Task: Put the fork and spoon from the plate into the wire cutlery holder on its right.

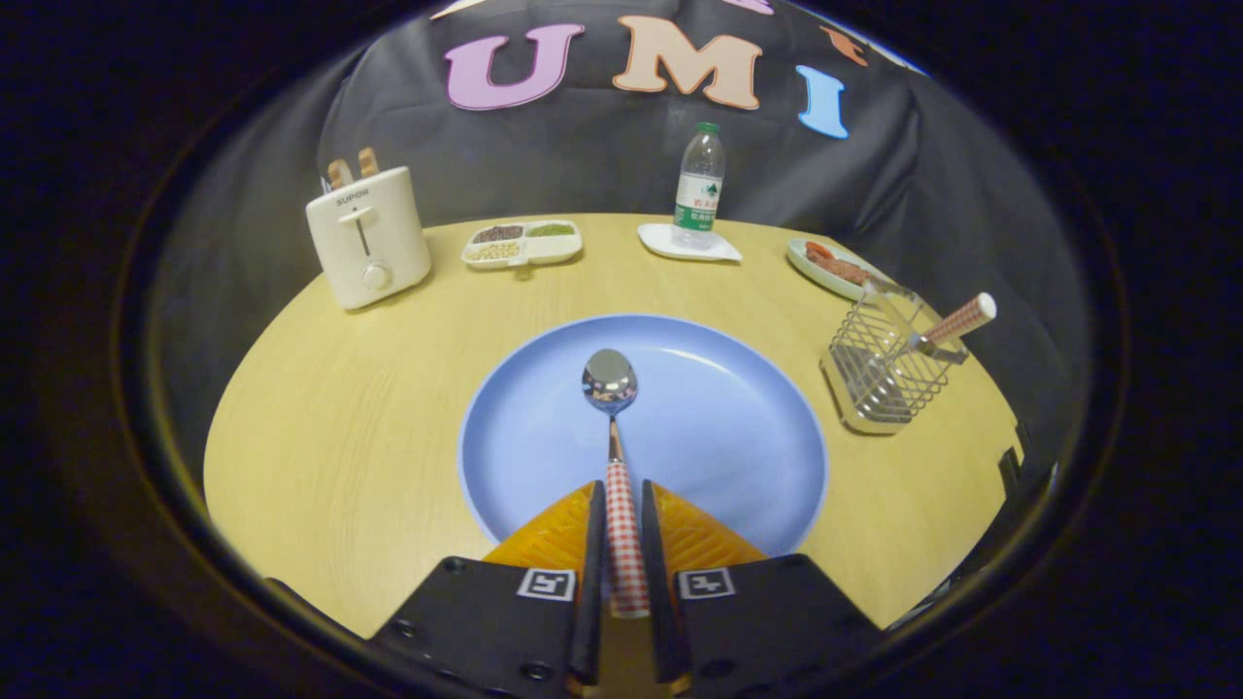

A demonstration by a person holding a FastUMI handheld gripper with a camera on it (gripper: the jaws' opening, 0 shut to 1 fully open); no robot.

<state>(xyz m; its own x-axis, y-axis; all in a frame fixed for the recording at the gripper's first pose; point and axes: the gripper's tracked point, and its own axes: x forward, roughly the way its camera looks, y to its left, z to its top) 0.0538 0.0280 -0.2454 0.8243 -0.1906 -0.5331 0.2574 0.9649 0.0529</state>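
Glossy metal spoon [610,381] bowl, smooth matt plate [738,427], pale wood-grain table [330,427], wire holder [889,364].

The gripper [621,505] has its jaws closed against the checked handle of the spoon [616,456], whose bowl lies ahead of them over the blue plate [738,427] on the bench [330,427]. To the right stands the wire cutlery holder [886,374] with a checked handle, apparently the fork [957,322], leaning out of it.

Blue plate [719,427]; red-and-white checked spoon [616,456] handle, steel bowl; pale yellow table [330,437]; cream toaster [369,238]; green-capped bottle [699,189].
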